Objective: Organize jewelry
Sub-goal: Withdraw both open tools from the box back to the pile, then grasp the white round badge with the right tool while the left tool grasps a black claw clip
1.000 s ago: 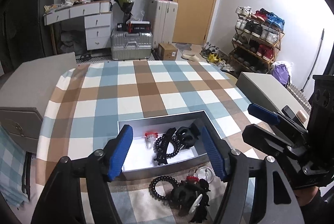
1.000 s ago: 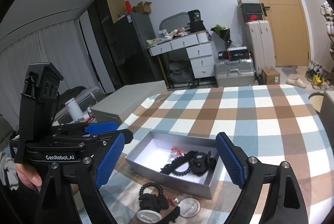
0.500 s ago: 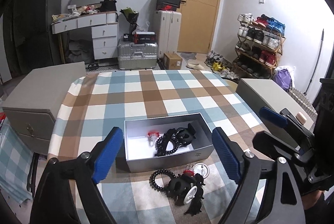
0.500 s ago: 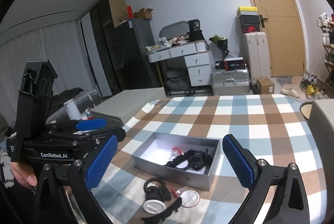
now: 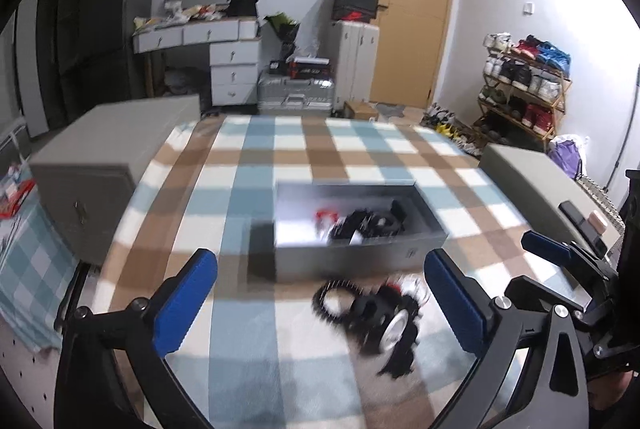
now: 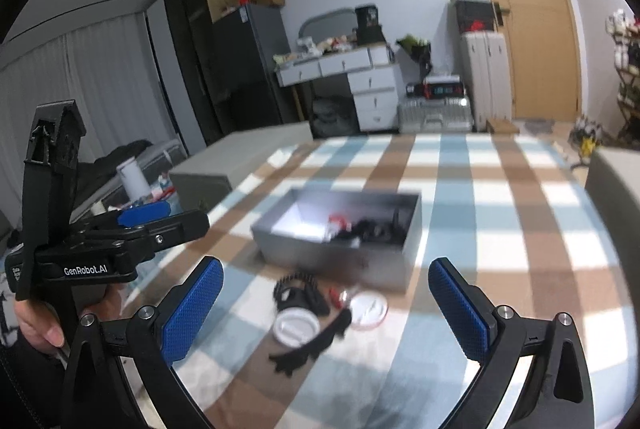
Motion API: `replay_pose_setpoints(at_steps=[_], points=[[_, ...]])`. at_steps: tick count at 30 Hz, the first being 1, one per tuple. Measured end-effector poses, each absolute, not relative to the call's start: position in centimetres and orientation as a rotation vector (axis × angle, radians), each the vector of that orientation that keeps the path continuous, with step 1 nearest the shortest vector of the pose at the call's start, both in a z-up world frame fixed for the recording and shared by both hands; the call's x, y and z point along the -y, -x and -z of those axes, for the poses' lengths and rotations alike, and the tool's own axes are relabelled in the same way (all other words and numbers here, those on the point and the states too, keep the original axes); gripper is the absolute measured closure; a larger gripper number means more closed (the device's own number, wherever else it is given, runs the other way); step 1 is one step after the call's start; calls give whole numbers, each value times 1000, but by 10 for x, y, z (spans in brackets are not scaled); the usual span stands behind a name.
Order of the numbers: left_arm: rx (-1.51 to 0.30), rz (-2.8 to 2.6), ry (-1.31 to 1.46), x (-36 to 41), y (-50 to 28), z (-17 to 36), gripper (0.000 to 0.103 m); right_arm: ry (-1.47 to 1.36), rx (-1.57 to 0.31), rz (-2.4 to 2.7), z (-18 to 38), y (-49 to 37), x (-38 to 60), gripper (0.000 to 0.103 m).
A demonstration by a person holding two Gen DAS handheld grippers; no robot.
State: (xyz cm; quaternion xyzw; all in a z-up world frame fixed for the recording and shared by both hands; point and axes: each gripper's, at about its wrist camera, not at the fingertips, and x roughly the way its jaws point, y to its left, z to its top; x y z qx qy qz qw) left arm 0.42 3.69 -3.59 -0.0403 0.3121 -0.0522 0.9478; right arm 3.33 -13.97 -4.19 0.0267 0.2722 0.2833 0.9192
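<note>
Currently both grippers are hovering above the bench with the blue-and-brown checked cloth (image 5: 280, 157). Left gripper (image 5: 320, 293): jaws standing wide apart, holding nothing. Right gripper (image 6: 326, 303): jaws likewise apart, empty. Rectangular grey metal-look box (image 6: 332, 257) is sitting mid-bench, already holding dark hair accessories and a red piece. Loose pile of black coiled hair tie, black clips and white round discs (image 6: 316, 313) is lying on the cloth just in front of the box. Judgement: items light, small, tangle-prone; coil springy, discs slippery. Best hold: across the coil's ring or a clip's spine.
</note>
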Motion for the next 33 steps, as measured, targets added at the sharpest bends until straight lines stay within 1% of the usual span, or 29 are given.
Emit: replay_pose_setpoints(at_steps=[6, 15, 19, 21, 23, 27, 28, 29, 30, 31, 32, 33], points=[[-731, 54, 75, -49, 9, 73, 2, -21, -668, -615, 75, -26, 127, 0], [-795, 10, 120, -69, 21, 91, 2, 118, -703, -675, 94, -30, 86, 1], [-810, 8, 145, -75, 26, 95, 2, 145, -753, -684, 108, -43, 74, 3], [-820, 6, 142, -76, 28, 97, 2, 157, -777, -673, 112, -49, 71, 6], [-826, 9, 146, -78, 28, 100, 2, 156, -795, -674, 115, -53, 69, 18], [-840, 12, 159, -81, 28, 103, 2, 188, -799, -654, 117, -54, 65, 26], [-842, 13, 163, -81, 28, 103, 2, 198, -794, -646, 117, -54, 64, 31], [-843, 13, 165, -82, 28, 103, 2, 208, -791, -638, 117, -54, 63, 38], [-845, 14, 165, -81, 28, 103, 2, 225, -786, -624, 118, -54, 62, 42], [-847, 16, 165, -82, 27, 103, 2, 233, -787, -618, 118, -55, 62, 52], [-846, 17, 163, -82, 27, 103, 2, 237, -793, -614, 119, -55, 62, 60], [-847, 18, 160, -81, 27, 103, 2, 237, -785, -606, 119, -55, 64, 63]])
